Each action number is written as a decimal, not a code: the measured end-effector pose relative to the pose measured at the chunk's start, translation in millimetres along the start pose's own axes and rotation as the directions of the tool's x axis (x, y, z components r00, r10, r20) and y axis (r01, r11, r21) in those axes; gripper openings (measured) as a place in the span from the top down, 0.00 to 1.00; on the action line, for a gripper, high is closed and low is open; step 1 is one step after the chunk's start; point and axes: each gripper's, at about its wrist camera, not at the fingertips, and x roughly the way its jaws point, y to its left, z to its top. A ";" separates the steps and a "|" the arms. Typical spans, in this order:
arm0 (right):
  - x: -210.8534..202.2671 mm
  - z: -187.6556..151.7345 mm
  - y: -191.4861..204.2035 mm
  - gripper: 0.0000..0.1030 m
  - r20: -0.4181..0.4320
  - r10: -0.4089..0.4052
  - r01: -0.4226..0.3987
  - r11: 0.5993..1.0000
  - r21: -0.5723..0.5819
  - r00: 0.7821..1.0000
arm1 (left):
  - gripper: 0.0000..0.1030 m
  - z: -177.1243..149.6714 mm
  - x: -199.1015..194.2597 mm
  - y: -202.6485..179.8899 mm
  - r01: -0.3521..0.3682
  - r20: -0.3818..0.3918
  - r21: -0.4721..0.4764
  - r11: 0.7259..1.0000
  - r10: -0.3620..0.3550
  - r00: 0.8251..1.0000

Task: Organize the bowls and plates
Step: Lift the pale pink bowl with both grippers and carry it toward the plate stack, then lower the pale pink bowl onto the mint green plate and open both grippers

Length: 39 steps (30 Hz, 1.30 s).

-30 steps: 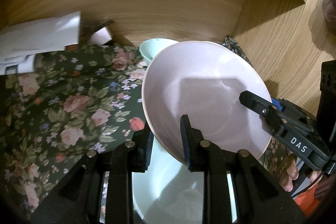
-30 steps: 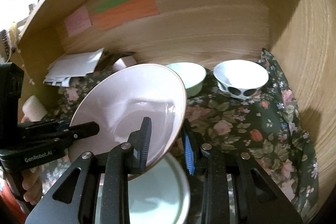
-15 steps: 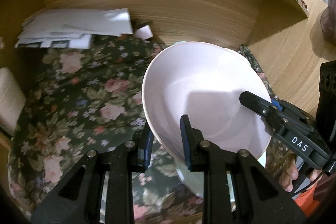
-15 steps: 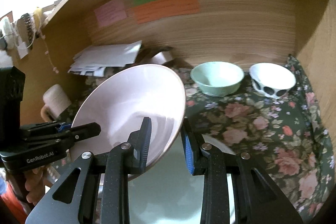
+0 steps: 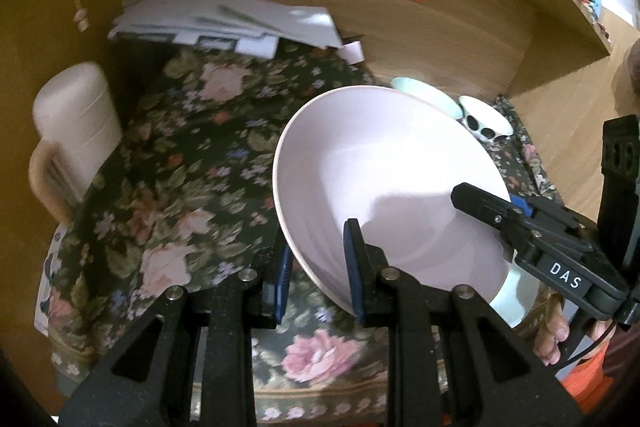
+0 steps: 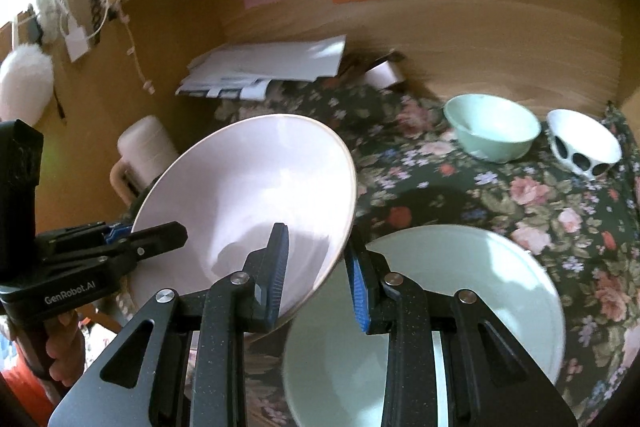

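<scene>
A large pale pink plate is held tilted in the air between both grippers. My left gripper is shut on its near-left rim. My right gripper is shut on the opposite rim of the same plate, and shows at the right in the left wrist view. A mint green plate lies on the floral cloth under the right gripper; its edge shows in the left wrist view. A mint green bowl and a white bowl with dark spots stand at the back right.
The floral cloth covers a wooden alcove shelf. A stack of papers lies at the back left, a cream mug at the left wall, a tape roll by the back wall. Wooden walls close in at back and right.
Both grippers have carried the pink plate left and back from the wall. The mint plate now lies to the right of it, and the mug and more cloth have come into view.
</scene>
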 end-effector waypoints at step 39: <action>11.7 3.3 10.3 0.62 -0.051 -0.064 0.060 0.995 -0.084 0.997 | 0.69 -18.4 -0.8 47.0 -0.069 0.043 -0.029 0.997 0.070 0.997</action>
